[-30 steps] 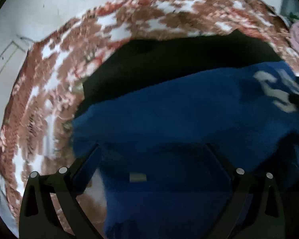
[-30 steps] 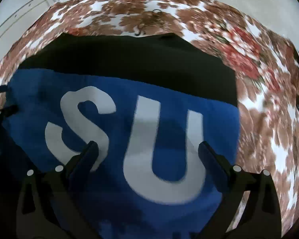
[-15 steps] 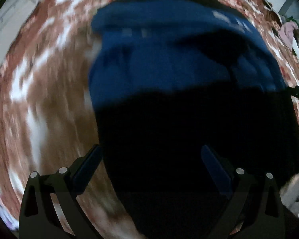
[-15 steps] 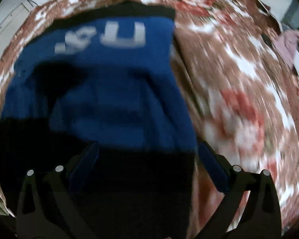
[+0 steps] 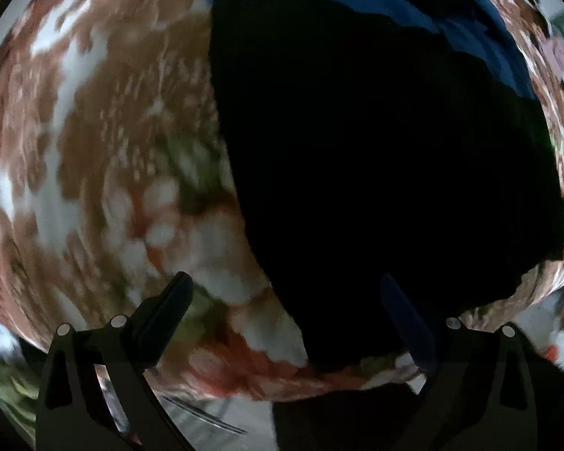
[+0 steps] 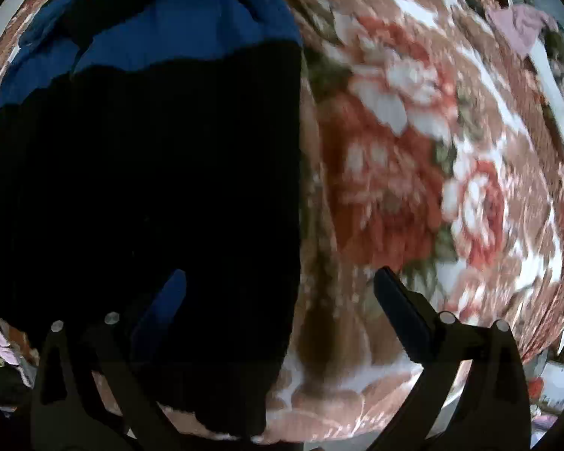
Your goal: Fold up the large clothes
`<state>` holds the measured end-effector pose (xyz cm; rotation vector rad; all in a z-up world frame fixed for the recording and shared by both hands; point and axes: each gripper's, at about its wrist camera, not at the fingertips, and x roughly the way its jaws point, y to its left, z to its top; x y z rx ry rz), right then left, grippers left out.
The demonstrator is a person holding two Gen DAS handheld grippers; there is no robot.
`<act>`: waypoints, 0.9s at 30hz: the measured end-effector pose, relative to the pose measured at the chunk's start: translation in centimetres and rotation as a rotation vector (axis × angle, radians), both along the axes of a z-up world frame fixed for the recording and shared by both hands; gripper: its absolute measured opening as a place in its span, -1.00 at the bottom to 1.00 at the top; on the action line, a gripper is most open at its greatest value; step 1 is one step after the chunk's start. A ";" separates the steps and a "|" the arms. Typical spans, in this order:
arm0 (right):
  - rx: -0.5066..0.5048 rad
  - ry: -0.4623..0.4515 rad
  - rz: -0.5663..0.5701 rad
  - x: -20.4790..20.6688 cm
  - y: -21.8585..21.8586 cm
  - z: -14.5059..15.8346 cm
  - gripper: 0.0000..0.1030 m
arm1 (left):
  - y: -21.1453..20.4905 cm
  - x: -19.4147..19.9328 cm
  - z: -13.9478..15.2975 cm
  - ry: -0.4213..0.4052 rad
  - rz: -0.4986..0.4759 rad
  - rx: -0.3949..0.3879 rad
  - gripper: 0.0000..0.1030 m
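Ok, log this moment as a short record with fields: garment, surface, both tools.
garment: black and blue garment, black part nearest the cameras, blue part at the far end
surface: floral blanket, brown, red and white, under the garment
left tool: open, holding nothing, over the garment's left edge
right tool: open, holding nothing, over its right edge
image quality: motion-blurred

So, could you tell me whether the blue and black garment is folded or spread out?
Folded: the black part lies doubled over the blue part on the floral blanket, leaving only a blue strip showing.
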<state>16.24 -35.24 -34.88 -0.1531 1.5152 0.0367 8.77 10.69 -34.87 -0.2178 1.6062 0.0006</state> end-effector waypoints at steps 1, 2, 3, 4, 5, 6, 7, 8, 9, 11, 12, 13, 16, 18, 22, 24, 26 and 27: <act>0.006 0.015 -0.008 -0.3 -0.2 -0.2 0.91 | 0.4 -0.3 -0.4 0.013 0.031 -0.022 0.89; 0.015 0.033 -0.018 -0.7 -0.4 -0.3 0.91 | 0.6 -0.5 -0.6 0.020 0.052 -0.036 0.89; 0.023 0.047 -0.026 -1.0 -0.6 -0.5 0.91 | 1.0 -0.8 -0.9 0.025 0.086 -0.057 0.89; 0.030 0.066 -0.036 -1.4 -0.8 -0.7 0.91 | 1.2 -0.9 -1.1 0.028 0.110 -0.073 0.89; 0.038 0.083 -0.046 -1.7 -0.9 -0.8 0.91 | 1.4 -1.1 -1.3 0.033 0.134 -0.091 0.89; 0.050 0.098 -0.060 -1.9 -1.1 -0.9 0.91 | 1.7 -1.2 -1.5 0.038 0.167 -0.121 0.89; 0.071 0.113 -0.078 -2.1 -1.2 -1.0 0.91 | 1.7 -1.1 -1.7 0.039 0.182 -0.141 0.89; 0.082 0.123 -0.088 -2.3 -1.3 -1.0 0.91 | 1.6 -1.2 -1.8 0.038 0.196 -0.164 0.89; 0.089 0.135 -0.093 -2.5 -1.2 -1.2 0.91 | 1.4 -1.3 -2.0 0.035 0.203 -0.191 0.89; 0.087 0.143 -0.087 -2.7 -1.1 -1.5 0.91 | 0.4 -1.2 -2.2 0.032 0.192 -0.224 0.89; 0.086 0.148 -0.088 -2.7 -1.0 -1.8 0.91 | 0.1 -1.1 -2.6 0.035 0.190 -0.245 0.89; 0.091 0.155 -0.095 -2.5 -1.0 -1.9 0.91 | 0.1 -1.1 -3.2 0.049 0.212 -0.275 0.89; 0.101 0.171 -0.107 -2.5 -1.0 -2.3 0.91 | 1.1 -1.4 -4.3 0.083 0.333 -0.335 0.89; 0.099 0.175 -0.098 -2.6 -1.0 -2.5 0.91 | 1.6 -1.4 -4.4 0.076 0.347 -0.342 0.89; 0.108 0.185 -0.099 -2.9 -1.1 -3.1 0.91 | 0.4 -2.0 -3.9 0.086 0.318 -0.334 0.86; 0.116 0.190 -0.104 -3.0 -1.3 -3.1 0.91 | -0.5 -1.4 -3.6 0.093 0.303 -0.343 0.86; 0.130 0.201 -0.117 -3.1 -1.4 -2.9 0.91 | -2.0 -0.7 -3.2 0.085 0.276 -0.366 0.86; 0.143 0.208 -0.123 -3.3 -1.8 -2.7 0.91 | -2.4 -0.6 -3.0 0.080 0.259 -0.360 0.86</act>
